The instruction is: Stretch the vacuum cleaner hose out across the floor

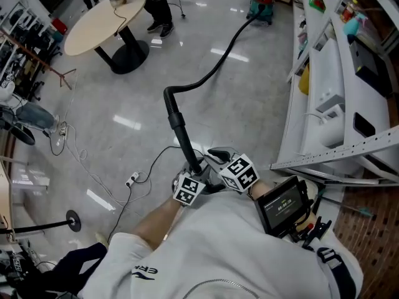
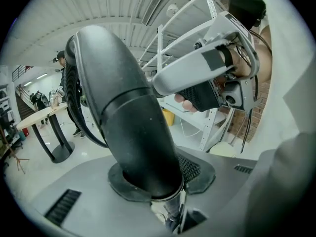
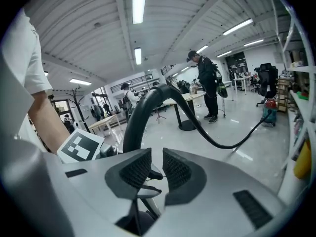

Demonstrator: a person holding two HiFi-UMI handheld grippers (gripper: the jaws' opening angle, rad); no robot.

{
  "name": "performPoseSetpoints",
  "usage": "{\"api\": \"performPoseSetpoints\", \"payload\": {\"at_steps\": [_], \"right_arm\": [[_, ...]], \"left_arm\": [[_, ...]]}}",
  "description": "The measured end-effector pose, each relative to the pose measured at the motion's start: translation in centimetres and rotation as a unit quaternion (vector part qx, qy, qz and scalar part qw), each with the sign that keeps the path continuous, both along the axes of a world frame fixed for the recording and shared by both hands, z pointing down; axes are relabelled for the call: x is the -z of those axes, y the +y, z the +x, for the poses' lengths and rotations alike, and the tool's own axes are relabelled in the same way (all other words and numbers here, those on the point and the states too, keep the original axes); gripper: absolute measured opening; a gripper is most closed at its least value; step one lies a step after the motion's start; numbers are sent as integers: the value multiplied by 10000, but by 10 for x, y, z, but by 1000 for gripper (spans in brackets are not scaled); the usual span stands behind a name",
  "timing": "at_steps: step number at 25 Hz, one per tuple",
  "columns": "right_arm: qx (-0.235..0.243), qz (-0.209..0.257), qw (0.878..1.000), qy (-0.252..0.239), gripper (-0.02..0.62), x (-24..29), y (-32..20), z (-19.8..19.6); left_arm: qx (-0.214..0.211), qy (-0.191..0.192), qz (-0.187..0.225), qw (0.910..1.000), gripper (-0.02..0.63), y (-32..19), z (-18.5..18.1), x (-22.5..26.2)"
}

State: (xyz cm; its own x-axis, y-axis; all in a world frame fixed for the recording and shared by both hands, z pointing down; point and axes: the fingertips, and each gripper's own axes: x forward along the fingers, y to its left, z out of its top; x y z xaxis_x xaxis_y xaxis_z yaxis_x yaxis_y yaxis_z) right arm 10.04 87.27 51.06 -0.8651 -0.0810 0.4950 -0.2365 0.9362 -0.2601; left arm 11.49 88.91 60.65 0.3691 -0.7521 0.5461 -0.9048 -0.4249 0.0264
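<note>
A black vacuum hose [image 1: 215, 67] runs across the grey floor from a green and red vacuum cleaner [image 1: 262, 5] at the back to a rigid black tube [image 1: 181, 129] in front of me. My left gripper [image 1: 199, 172] is shut on the lower end of that tube. In the left gripper view the tube [image 2: 128, 127] fills the space between the jaws of the left gripper [image 2: 153, 179]. My right gripper [image 1: 218, 156] hovers just right of the tube. Its pads [image 3: 177, 171] stand a narrow gap apart with nothing between them, and the hose [image 3: 217, 143] curves past behind the right gripper [image 3: 156, 157].
A round table [image 1: 103, 20] with a person [image 1: 156, 5] beside it stands at the back left. White shelving [image 1: 336, 104] lines the right side. Thin cables and a plug strip [image 1: 132, 180] lie on the floor at my left, near a stand's round base [image 1: 73, 220].
</note>
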Motion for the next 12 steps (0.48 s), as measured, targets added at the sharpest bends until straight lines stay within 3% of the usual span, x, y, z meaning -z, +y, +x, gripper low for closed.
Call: {"api": "performPoseSetpoints", "payload": {"at_steps": [5, 12], "right_arm": [[-474, 196, 9987, -9, 2, 2, -16, 23], [-858, 282, 9959, -81, 0, 6, -32, 52]], "left_arm": [[125, -28, 77, 9999, 118, -2, 4, 11], [149, -114, 107, 9998, 117, 1, 21, 15]]}}
